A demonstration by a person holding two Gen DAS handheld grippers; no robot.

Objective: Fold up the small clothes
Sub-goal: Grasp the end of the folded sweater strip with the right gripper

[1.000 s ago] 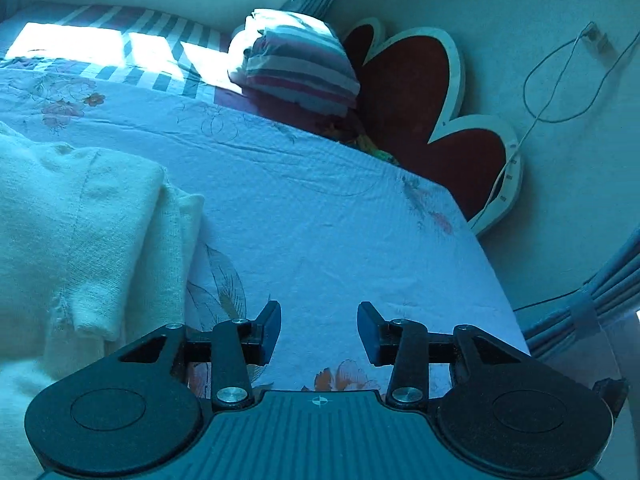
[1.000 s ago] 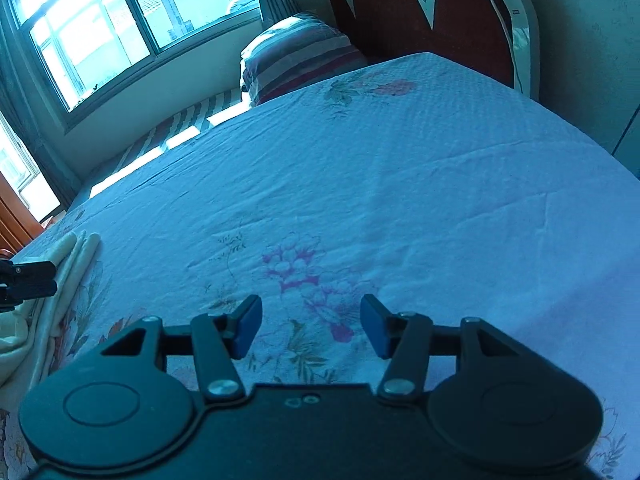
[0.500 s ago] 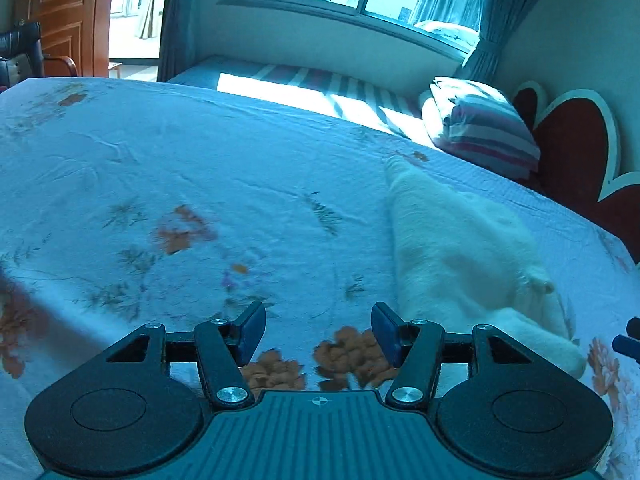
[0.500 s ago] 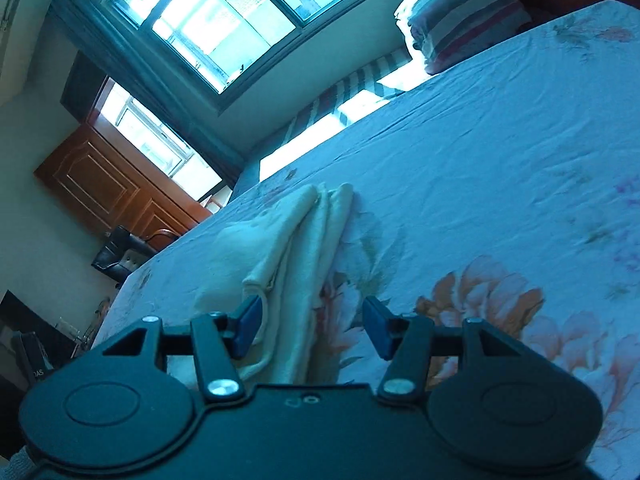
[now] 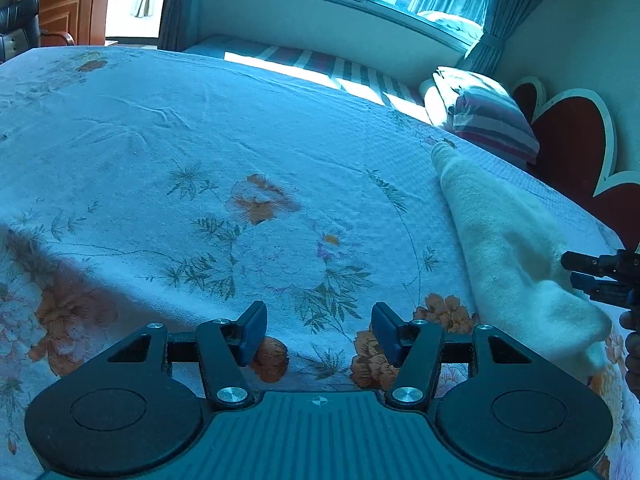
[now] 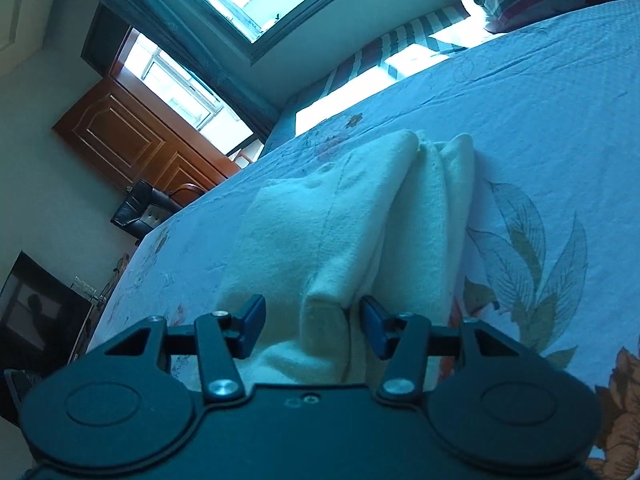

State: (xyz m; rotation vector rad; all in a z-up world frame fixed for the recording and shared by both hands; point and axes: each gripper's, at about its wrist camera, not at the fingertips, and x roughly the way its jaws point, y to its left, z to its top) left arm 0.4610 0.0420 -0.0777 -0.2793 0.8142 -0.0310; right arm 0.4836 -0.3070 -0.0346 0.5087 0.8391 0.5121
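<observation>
- left gripper (image 5: 319, 332) released, jaws just widened over the bare floral bedsheet (image 5: 240, 152)
- right gripper (image 6: 312, 330) released, jaws narrowing astride the cream garment (image 6: 360, 216); its near edge lies between them; garment right of the left gripper

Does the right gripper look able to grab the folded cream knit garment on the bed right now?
Probably yes: the right gripper is open with the folded cream knit garment already between its fingers, nothing blocking.

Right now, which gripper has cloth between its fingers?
The right gripper: the cream garment lies between its fingers. The left gripper has only bedsheet ahead.
</observation>
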